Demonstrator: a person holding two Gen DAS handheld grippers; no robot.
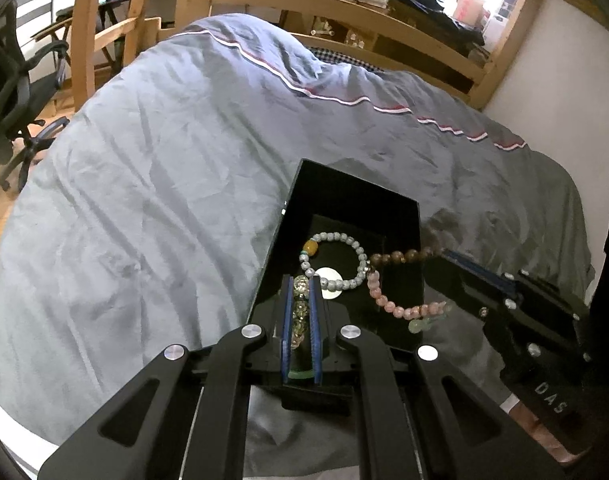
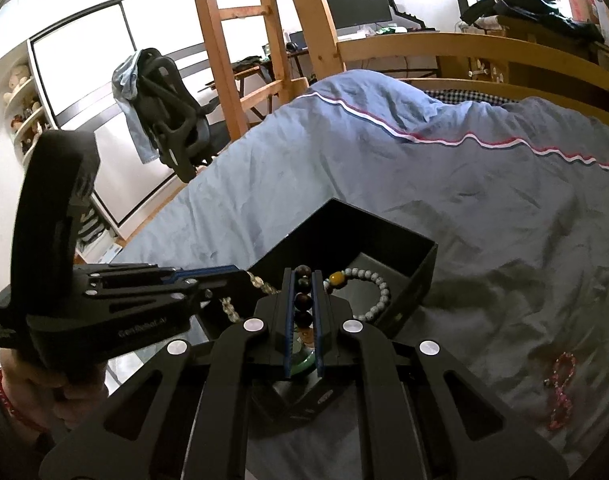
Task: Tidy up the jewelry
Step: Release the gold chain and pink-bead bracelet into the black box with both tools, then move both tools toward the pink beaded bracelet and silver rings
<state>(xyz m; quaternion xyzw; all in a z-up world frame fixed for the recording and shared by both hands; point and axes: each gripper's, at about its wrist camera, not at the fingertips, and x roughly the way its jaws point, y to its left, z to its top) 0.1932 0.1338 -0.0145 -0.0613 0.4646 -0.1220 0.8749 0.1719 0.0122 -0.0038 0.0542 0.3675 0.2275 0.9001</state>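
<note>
A black open box (image 1: 292, 216) (image 2: 426, 264) sits on the grey bed cover. Inside lie a grey bead bracelet with an amber bead (image 1: 358, 250) (image 2: 380, 284) and a white disc (image 1: 330, 280). My left gripper (image 1: 300, 284) is shut on a clear yellowish bead bracelet (image 1: 300, 300) over the box's near left side. My right gripper (image 2: 303, 274) is shut on a dark brown bead bracelet (image 2: 304, 300) (image 1: 400, 257). A pink bead strand with a pale green pendant (image 1: 400, 310) hangs from it over the box.
A red bead bracelet (image 2: 560, 388) lies on the grey bed cover (image 1: 164, 184) to the right of the box. A wooden bed frame (image 2: 464, 46) runs behind. An office chair (image 2: 172, 120) stands on the floor to the left.
</note>
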